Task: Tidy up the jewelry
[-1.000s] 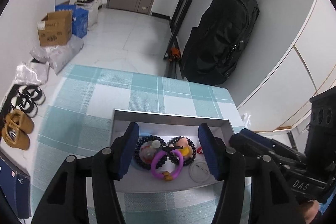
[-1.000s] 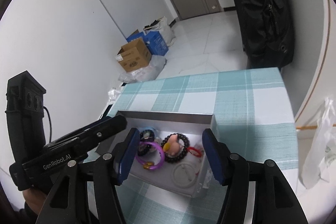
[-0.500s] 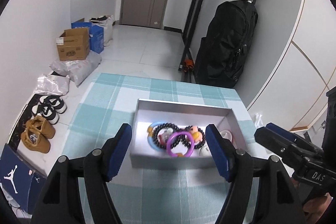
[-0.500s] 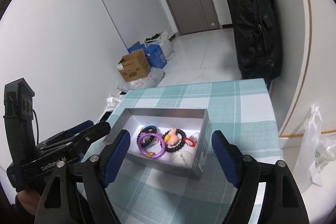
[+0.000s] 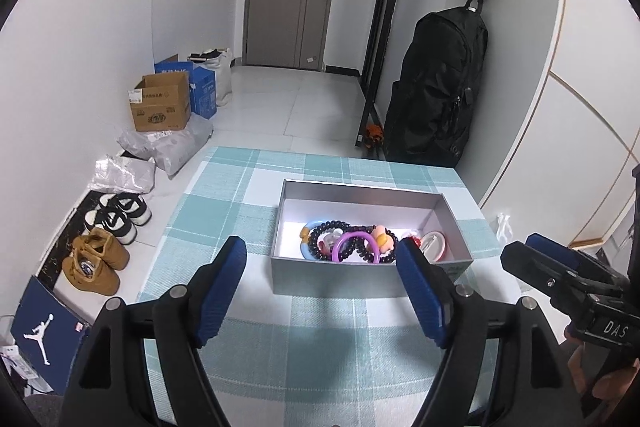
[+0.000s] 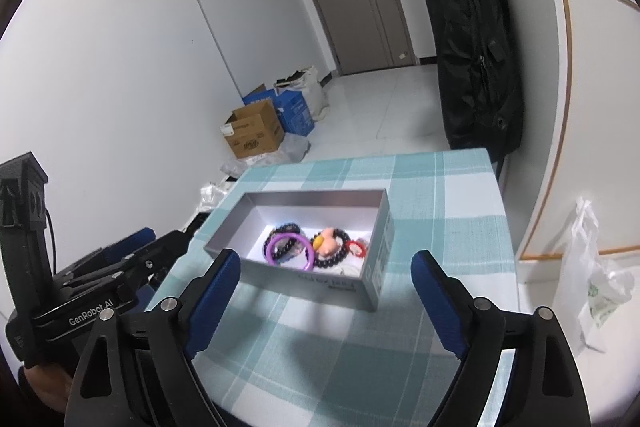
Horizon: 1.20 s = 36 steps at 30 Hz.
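On the side of my left gripper (image 6: 120,259) I can read "GenRobot.AI" in white letters. On my right gripper (image 5: 560,263) I can read "DAS" in white. Down on the floor leans a dark blue box (image 5: 48,331) with a white jumping man with a ball on it, a brand sign. The brown cardboard box (image 5: 162,107) has a white label and dark print, but the words are too small for me to read.

Matt grey cardboard box (image 5: 372,273); woven cloth tablecloth (image 5: 224,203); glossy purple bangle (image 5: 357,246).
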Tool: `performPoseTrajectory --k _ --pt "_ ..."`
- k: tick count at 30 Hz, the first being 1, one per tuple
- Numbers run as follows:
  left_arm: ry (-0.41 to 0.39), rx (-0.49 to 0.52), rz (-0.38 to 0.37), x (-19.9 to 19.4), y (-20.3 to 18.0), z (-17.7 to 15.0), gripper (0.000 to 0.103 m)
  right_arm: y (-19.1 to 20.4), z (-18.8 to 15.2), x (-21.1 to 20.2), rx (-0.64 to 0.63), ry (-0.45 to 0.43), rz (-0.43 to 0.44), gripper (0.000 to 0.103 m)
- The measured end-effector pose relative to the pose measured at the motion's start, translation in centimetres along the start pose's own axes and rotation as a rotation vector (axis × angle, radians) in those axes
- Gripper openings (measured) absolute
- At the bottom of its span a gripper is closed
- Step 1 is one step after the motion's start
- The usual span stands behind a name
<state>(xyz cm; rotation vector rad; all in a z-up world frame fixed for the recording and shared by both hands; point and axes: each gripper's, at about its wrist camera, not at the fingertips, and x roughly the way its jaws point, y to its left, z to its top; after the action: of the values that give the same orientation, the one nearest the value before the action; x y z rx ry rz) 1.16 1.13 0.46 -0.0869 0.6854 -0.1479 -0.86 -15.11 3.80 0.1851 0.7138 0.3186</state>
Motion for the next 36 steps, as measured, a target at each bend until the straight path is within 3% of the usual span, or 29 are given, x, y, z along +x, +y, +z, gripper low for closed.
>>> performPoseTrajectory --k 14,36 --pt "-0.018 0.011 0.026 -0.9 -0.2 -0.9 0.079 0.2 -1.1 -1.8 -0.047 -0.032 -0.017 0.097" --pt "-0.029 0.026 -0.006 -1.1 -0.8 -0.8 0.078 0.0 -1.3 -1.2 -0.047 -0.009 -0.027 0.098"
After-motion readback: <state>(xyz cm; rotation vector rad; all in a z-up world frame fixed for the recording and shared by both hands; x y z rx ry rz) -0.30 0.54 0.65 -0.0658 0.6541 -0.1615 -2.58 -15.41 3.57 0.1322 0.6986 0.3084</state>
